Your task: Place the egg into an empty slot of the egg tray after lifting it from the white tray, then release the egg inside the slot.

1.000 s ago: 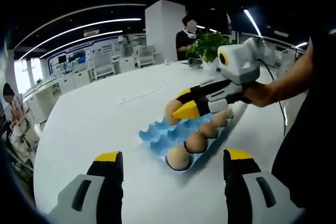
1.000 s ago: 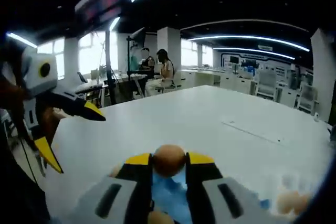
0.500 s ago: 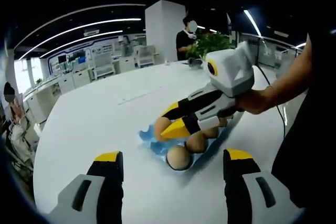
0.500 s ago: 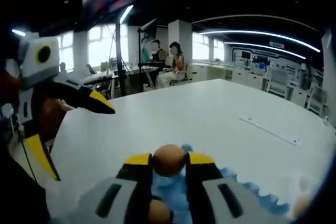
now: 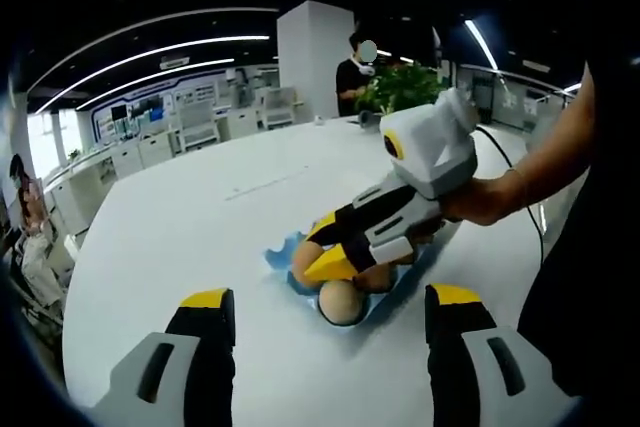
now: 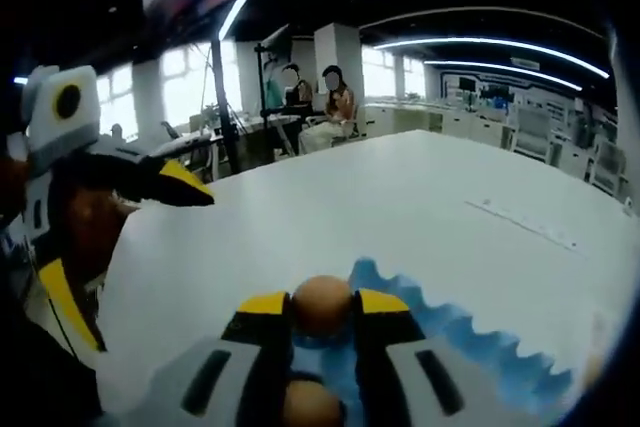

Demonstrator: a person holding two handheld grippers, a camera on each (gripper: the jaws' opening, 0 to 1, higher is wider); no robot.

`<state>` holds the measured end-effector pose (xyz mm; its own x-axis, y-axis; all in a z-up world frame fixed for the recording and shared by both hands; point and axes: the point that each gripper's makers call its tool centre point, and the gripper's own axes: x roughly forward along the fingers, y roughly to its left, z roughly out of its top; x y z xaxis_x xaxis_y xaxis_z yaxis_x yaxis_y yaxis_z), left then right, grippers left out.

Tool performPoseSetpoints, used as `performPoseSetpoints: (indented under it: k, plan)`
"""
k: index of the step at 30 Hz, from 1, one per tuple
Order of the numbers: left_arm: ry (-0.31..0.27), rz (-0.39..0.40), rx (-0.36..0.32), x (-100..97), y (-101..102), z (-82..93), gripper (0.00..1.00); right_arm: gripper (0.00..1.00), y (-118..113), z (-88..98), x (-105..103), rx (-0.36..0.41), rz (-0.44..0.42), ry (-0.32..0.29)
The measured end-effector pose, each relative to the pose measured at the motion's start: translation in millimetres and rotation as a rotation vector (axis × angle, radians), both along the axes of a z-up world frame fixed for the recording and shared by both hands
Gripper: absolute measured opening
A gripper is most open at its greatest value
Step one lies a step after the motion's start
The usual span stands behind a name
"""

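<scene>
In the right gripper view, my right gripper (image 6: 322, 309) has its two yellow-tipped jaws clamped on the egg (image 6: 322, 304), one jaw on each side of it. The egg sits low over the blue egg tray (image 6: 470, 347), near the tray's toothed edge. I cannot tell whether the egg touches a slot yet. Another egg (image 6: 311, 402) lies in the tray just below the held one, between the jaw bodies.

In the left gripper view, the right gripper (image 5: 325, 259) angles down onto the near end of the egg tray (image 5: 277, 255), held by a hand (image 5: 478, 202). The egg (image 5: 303, 264) shows between its yellow tips. Just beside it, a brown egg (image 5: 341, 300) rests in the tray's nearest slot.

My left gripper (image 5: 331, 312) has its jaws wide apart, holding nothing, with the egg tray beyond them. In the right gripper view it (image 6: 130, 237) hangs off to the tray's side, jaws likewise spread.

The egg tray lies on a white table (image 5: 170, 227). Beyond the tray's far end stands a green plant (image 5: 400, 87), with a person (image 5: 352, 72) beside it.
</scene>
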<state>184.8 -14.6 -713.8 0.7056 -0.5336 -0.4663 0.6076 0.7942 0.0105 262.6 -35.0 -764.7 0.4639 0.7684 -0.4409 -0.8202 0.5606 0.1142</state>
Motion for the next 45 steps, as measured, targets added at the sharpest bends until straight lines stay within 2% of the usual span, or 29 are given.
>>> performPoseSetpoints:
  k: [4,7,8,13,22,26,32,37,42,45]
  plan:
    - [-0.002,0.0,-0.001,0.2,0.1,0.7,0.79,0.24,-0.7,-2.9,1.0,0.0,-0.016,0.05]
    - [-0.004,-0.001,-0.001,1.0,0.0,1.0,0.79,0.24,-1.0,-7.0,2.2,0.001,-0.04,0.125]
    - [-0.005,-0.002,-0.001,1.2,-0.3,1.0,0.79,0.24,0.3,-7.1,2.9,-0.016,-0.021,0.107]
    - [-0.008,-0.007,-0.001,2.1,-1.1,1.5,0.78,0.25,2.4,-8.7,1.9,-0.054,-0.006,0.119]
    - [-0.011,-0.01,0.005,2.0,0.8,1.4,0.78,0.22,3.4,-9.5,1.9,-0.077,0.004,0.126]
    - [-0.014,-0.008,0.003,2.3,1.1,2.3,0.78,0.21,5.0,-14.1,1.4,-0.076,0.006,0.154]
    - [-0.019,-0.011,0.005,2.1,1.1,3.0,0.78,0.22,6.1,-12.7,0.6,-0.072,0.015,0.138]
    - [-0.026,-0.008,0.004,2.9,1.5,4.5,0.78,0.28,4.2,-8.6,-3.5,-0.052,0.029,0.11]
    - [-0.025,-0.01,0.002,2.8,0.7,4.2,0.78,0.29,-6.5,2.9,-8.1,0.002,0.017,0.073]
    - [-0.025,-0.01,0.004,3.2,1.3,3.9,0.78,0.35,-16.7,17.9,-6.9,0.053,0.003,0.027]
